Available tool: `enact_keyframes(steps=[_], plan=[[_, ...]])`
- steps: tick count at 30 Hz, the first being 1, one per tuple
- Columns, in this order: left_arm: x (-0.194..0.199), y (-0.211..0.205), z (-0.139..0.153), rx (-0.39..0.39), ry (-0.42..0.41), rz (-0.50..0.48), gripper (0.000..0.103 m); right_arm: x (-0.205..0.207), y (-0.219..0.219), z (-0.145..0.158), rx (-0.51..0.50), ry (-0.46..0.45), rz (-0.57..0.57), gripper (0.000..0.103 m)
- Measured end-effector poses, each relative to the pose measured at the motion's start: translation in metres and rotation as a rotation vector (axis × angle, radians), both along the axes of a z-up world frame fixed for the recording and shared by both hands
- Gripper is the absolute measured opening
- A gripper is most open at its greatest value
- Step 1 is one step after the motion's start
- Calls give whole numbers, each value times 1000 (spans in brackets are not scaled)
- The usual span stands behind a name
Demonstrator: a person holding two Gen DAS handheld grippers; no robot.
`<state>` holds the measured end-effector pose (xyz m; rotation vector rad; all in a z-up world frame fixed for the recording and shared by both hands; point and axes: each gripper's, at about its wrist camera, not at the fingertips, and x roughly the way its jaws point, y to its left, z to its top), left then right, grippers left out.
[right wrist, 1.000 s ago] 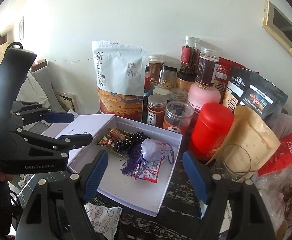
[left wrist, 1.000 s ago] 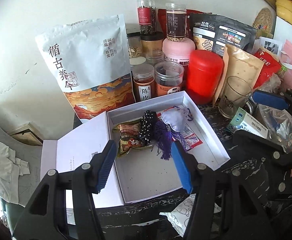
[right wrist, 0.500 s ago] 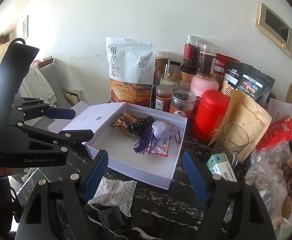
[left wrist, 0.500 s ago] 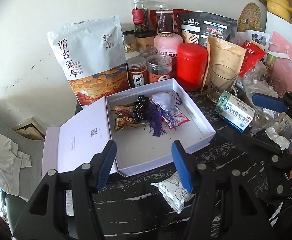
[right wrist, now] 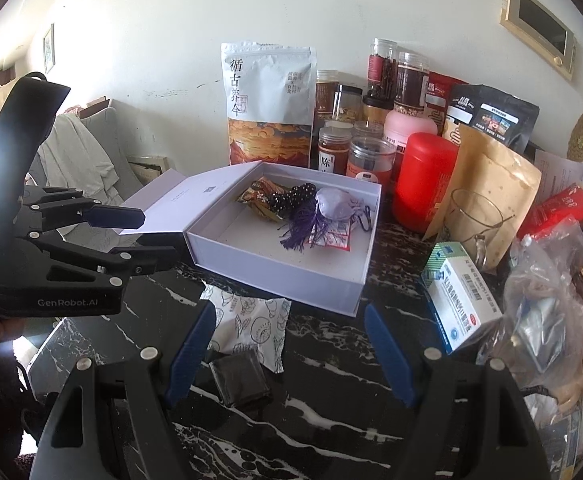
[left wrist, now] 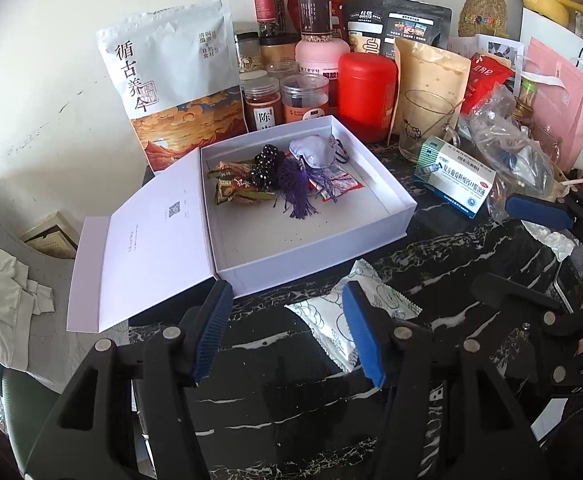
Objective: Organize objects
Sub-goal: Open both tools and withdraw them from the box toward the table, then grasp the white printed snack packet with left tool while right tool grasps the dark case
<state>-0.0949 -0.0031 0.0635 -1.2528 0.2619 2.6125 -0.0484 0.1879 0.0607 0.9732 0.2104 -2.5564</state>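
- Left wrist view: the left gripper point(left wrist: 287, 328) is hovering over the black marble table point(left wrist: 451, 256) with its jaws standing apart, gripping nothing.
- The white patterned packet point(left wrist: 331, 320) is lying on the table just in front of the open white box point(left wrist: 315, 236), beside the gripper's right-hand pad.
- Right wrist view: the right gripper point(right wrist: 291, 344) is also hanging open and empty.
- A dark square packet point(right wrist: 241, 376) is sitting just beside the white packet.
- A medicine carton point(right wrist: 459, 300) is lying right of the box.
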Motion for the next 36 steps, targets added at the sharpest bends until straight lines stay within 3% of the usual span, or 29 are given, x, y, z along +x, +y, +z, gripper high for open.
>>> enact_keyframes(steps=[20,30,31,35,36], plan=[[10,1,-66,3,-109,-22,56,9,-12,-72,10,-114,53,78],[2,2,-77,-13,-102,-47,56,0,-26,-96,4,-170,104,78],[1,2,-78,-8,-104,-52,56,-1,-27,-98,0,-174,107,77],[-5,5,-81,26,-115,-76,64,-6,-24,-100,-40,-204,124,51],[-6,6,-80,32,-114,-82,67,-6,-24,-100,-48,-206,128,51]])
